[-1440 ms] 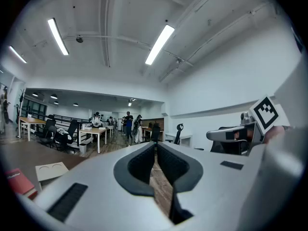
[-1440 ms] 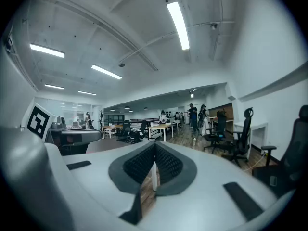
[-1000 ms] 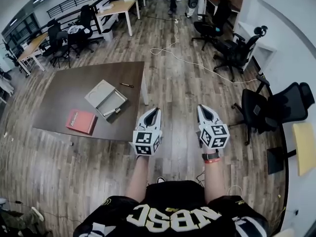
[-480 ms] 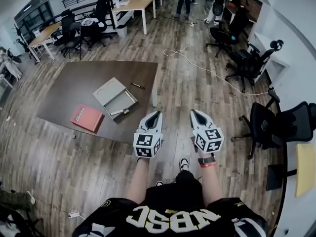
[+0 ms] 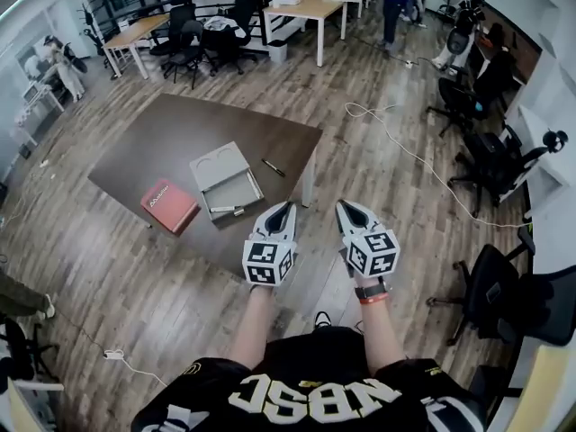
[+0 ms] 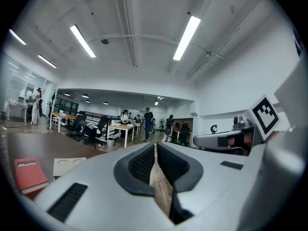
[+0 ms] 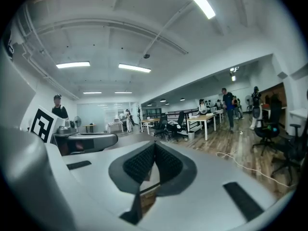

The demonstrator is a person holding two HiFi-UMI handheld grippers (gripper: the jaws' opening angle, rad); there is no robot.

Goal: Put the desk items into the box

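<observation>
smooth matt dark table [image 5: 180,133], wood-plank floor [image 5: 135,268], matt red book [image 5: 169,205], matt white plastic left gripper [image 5: 284,205], ribbed black pads [image 6: 142,165]

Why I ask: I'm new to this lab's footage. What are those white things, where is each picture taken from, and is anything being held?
There is no robot here. A person holds a white two-jaw gripper in each hand: the left gripper and the right gripper. The head view looks down from a camera on the person's head. Each gripper view looks along that gripper's own jaws. Ahead stands a dark brown table. On it lie a red book, an open grey box and a black pen beside the box. Both grippers' jaws are together with nothing between them, so nothing is held.
</observation>
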